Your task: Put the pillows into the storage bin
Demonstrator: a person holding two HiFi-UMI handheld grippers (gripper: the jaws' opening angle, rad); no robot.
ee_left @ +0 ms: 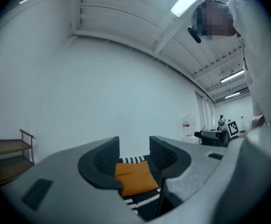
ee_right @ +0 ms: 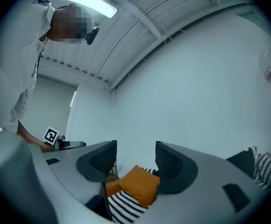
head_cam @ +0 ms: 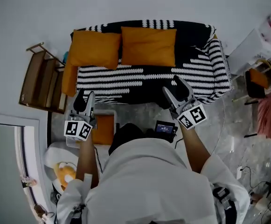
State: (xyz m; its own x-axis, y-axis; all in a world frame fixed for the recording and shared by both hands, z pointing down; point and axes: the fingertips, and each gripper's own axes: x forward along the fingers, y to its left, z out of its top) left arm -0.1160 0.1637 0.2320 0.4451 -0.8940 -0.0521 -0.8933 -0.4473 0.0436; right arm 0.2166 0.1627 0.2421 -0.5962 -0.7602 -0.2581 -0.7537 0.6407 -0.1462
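Fingers of your left gripper [head_cam: 85, 97] stand partly apart and empty, near the pale plastic storage bin [head_cam: 106, 112], which seems to hold one orange cushion [head_cam: 103, 129]. On the black-and-white striped sofa [head_cam: 196, 73] lean the left orange pillow [head_cam: 94, 49] and the right orange pillow [head_cam: 148, 45]. Your right gripper [head_cam: 172, 87] gapes wider, also empty. Pinch only a corner and the soft pillow may slip; bite too deep and you may drag the sofa cover.

support: sofa [head_cam: 149, 76], black-and-white striped cover | on it: orange pillow [head_cam: 94, 49], second orange pillow [head_cam: 149, 46] | placement: side by side against the backrest
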